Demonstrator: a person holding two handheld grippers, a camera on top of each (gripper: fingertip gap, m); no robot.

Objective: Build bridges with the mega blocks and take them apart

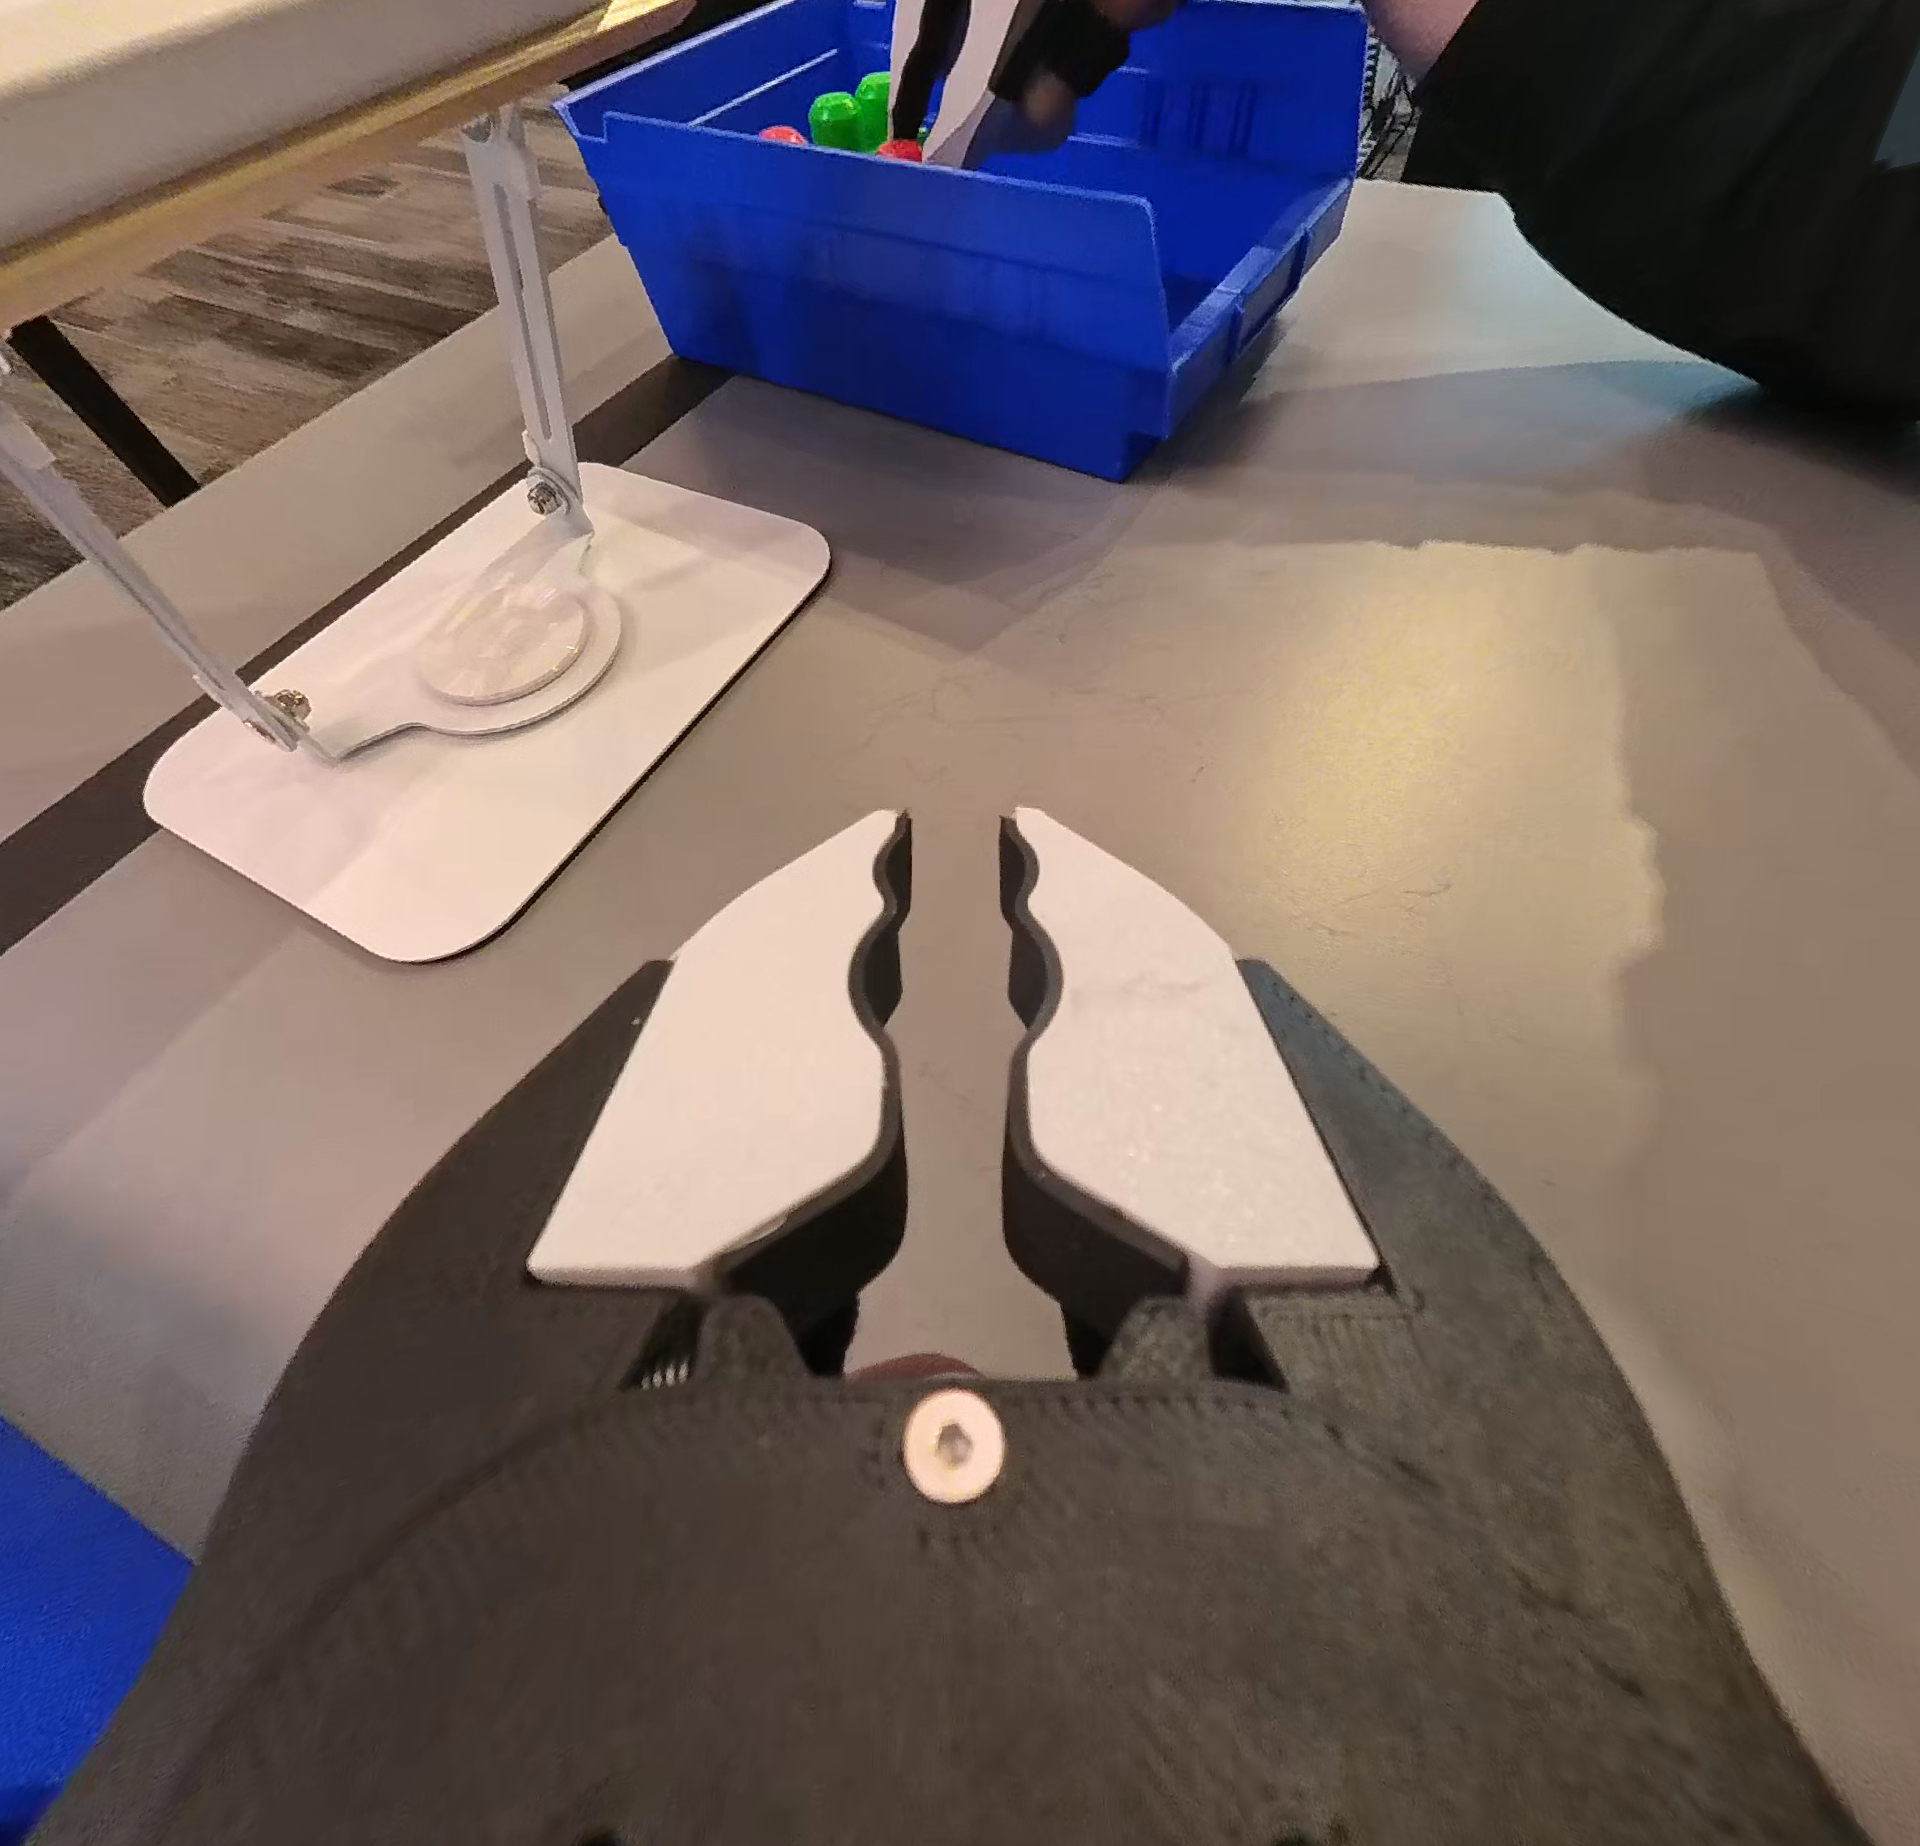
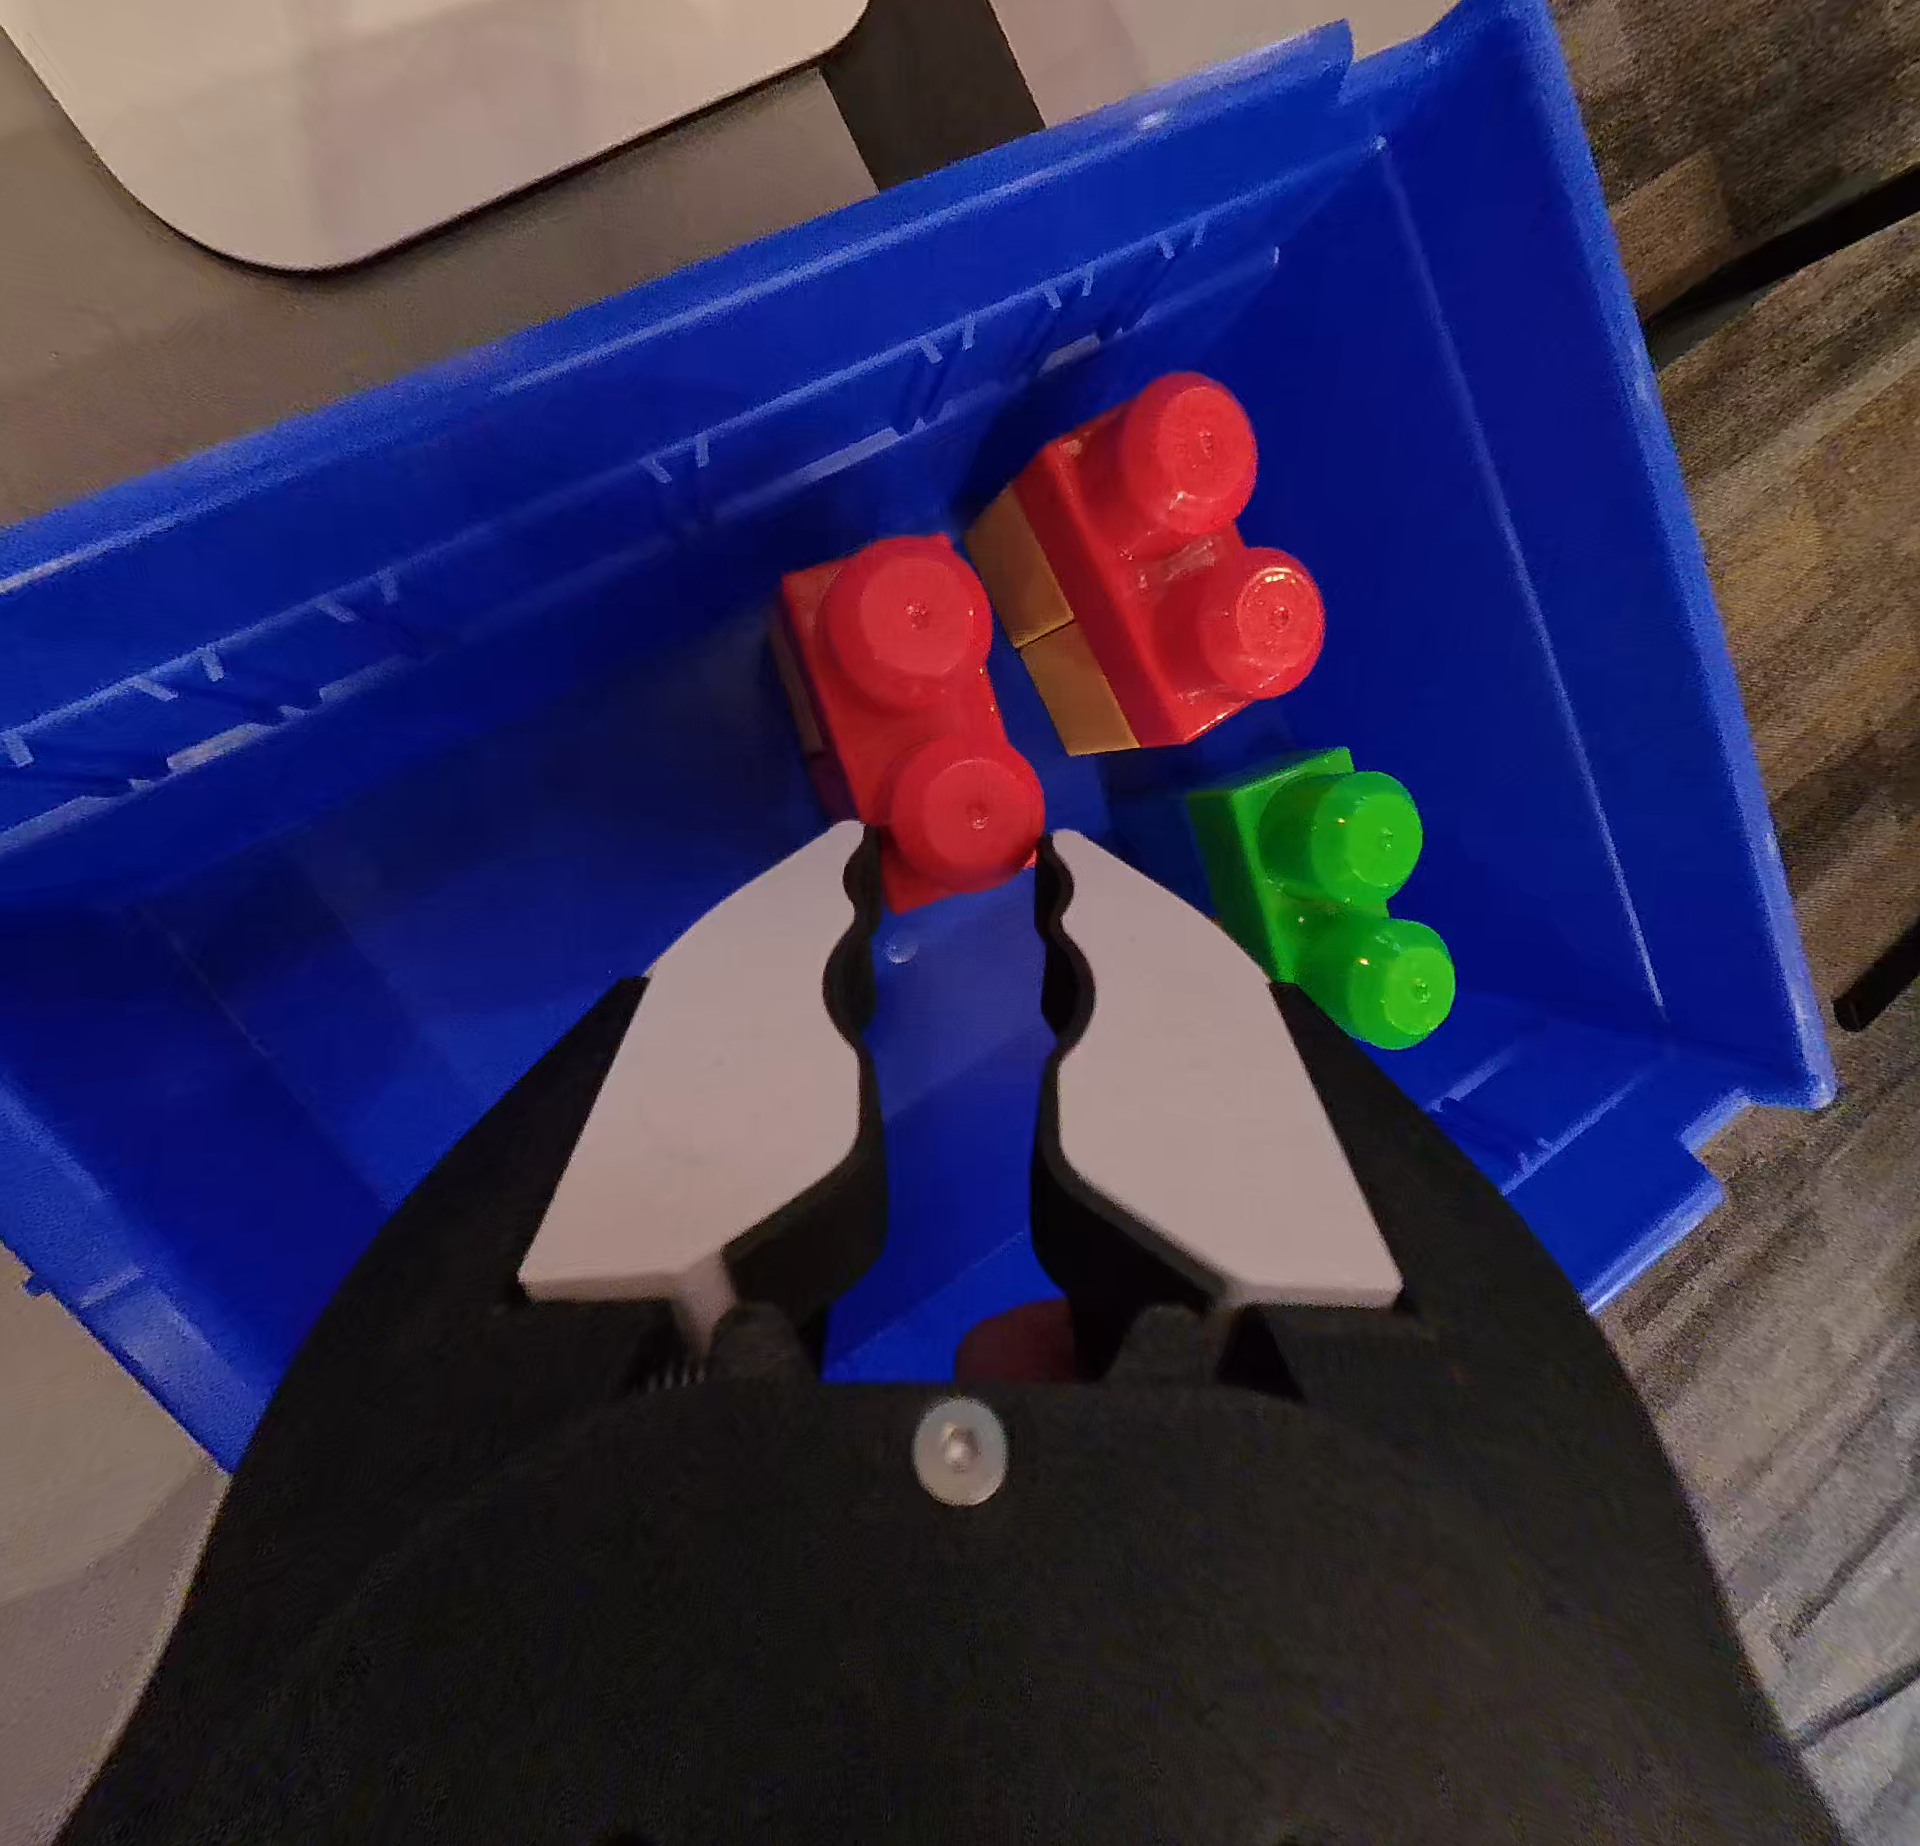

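Note:
My right gripper point(image 2: 951, 846) reaches down into the blue bin point(image 2: 520, 549). Its two fingertips are closed on the near end of a red two-stud block point(image 2: 914, 674). Beside that block, a second red block point(image 2: 1164, 549) sits on a tan block point(image 2: 1049, 643). A green two-stud block point(image 2: 1320, 882) lies to the right. In the left wrist view the right gripper point(image 1: 925, 139) stands in the bin point(image 1: 935, 279), with a red block point(image 1: 899, 149) at its tips and the green block point(image 1: 836, 118) behind. My left gripper point(image 1: 956, 820) is open and empty above the grey table point(image 1: 1351, 757).
A white stand base point(image 1: 468, 757) with thin metal struts holds up a wood-edged board point(image 1: 260, 61) at the left. A person's dark sleeve point(image 1: 1714, 134) crosses the upper right. The stand base point(image 2: 416, 82) also shows beyond the bin in the right wrist view. Left tips to right tips: about 40 centimetres.

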